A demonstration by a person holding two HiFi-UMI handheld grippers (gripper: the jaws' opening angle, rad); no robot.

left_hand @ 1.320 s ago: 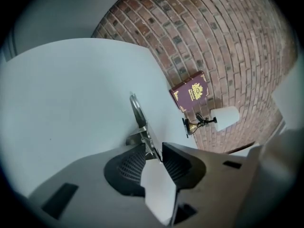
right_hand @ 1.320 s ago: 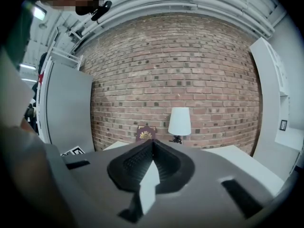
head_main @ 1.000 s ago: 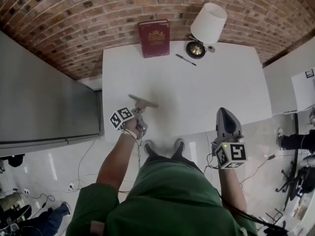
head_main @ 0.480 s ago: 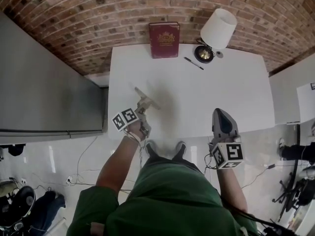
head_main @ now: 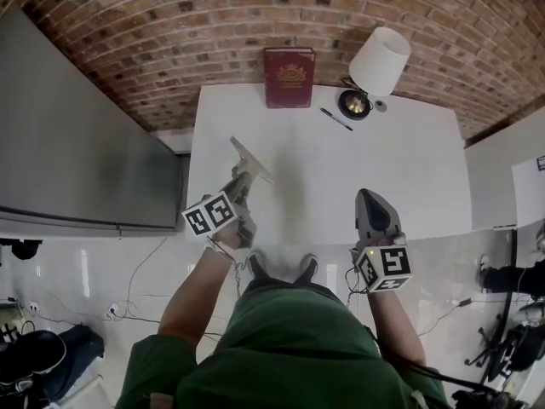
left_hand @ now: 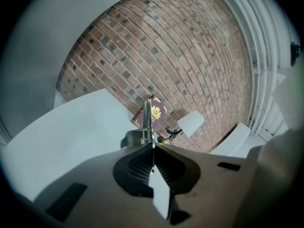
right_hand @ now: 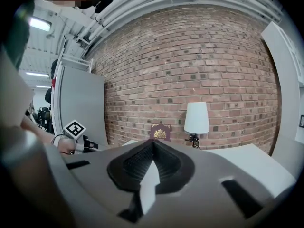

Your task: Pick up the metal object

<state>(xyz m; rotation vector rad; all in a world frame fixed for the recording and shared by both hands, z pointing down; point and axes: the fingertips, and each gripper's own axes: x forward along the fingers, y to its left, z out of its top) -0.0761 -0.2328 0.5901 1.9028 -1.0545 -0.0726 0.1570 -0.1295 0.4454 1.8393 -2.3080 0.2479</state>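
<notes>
The metal object (head_main: 251, 160) is a thin flat bar on a short stem. It hangs tilted above the white table (head_main: 392, 169) near the table's left front corner. My left gripper (head_main: 241, 182) is shut on its stem, and in the left gripper view the bar (left_hand: 147, 120) sticks up edge-on from between the closed jaws of that gripper (left_hand: 152, 146). My right gripper (head_main: 371, 196) hovers at the table's front edge, far right of the object. Its jaws (right_hand: 153, 144) are shut with nothing in them.
A dark red book (head_main: 289, 77) stands against the brick wall at the table's back. A white-shaded lamp (head_main: 377, 62) and a black pen (head_main: 335, 119) are to its right. A grey cabinet (head_main: 77, 143) borders the table's left side. Cables lie on the floor.
The left gripper's jaws closed on the metal object and raised it off the table, tilting it upward. The right gripper stayed roughly where it was.
</notes>
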